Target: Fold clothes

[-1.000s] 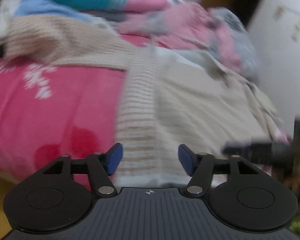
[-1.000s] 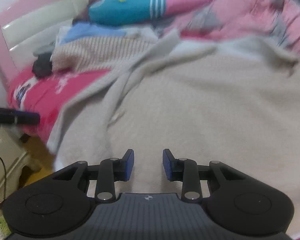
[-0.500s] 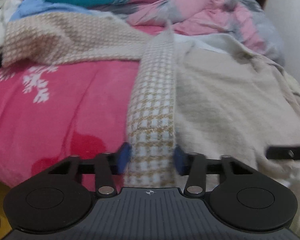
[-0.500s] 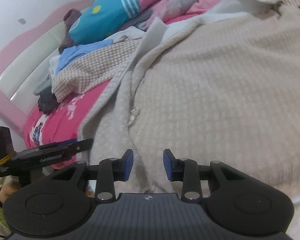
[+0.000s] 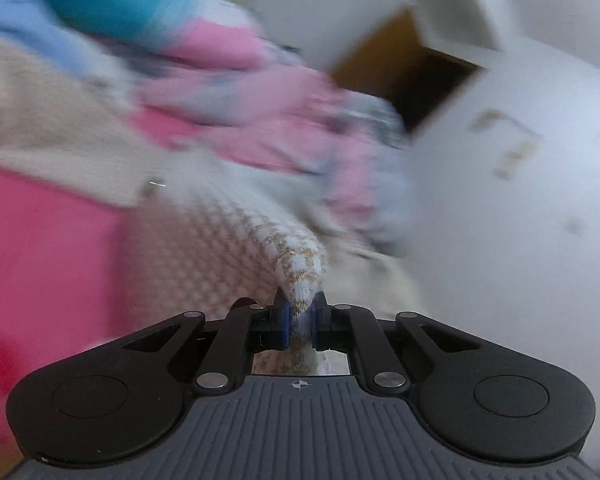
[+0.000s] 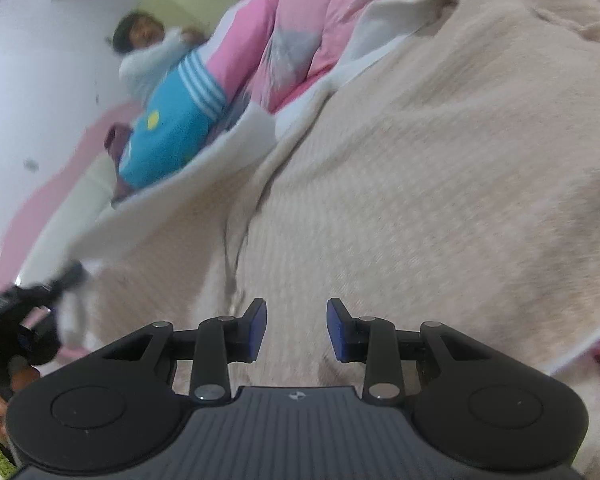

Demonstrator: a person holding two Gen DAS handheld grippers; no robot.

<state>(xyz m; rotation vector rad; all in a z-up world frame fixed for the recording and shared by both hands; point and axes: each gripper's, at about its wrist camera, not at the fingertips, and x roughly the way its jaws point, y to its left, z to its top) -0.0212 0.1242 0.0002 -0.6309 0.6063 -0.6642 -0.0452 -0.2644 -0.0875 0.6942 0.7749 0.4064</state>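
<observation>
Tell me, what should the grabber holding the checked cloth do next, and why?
Probably lift and carry the checked sleeve across onto the beige sweater. The left gripper is pinched shut on the sleeve's end, so it is ready to fold. The right gripper hovers open over the sweater, holding nothing.

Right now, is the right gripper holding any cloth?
No: the right gripper stands open above the beige sweater, with nothing pinched between its blue pads.
</observation>
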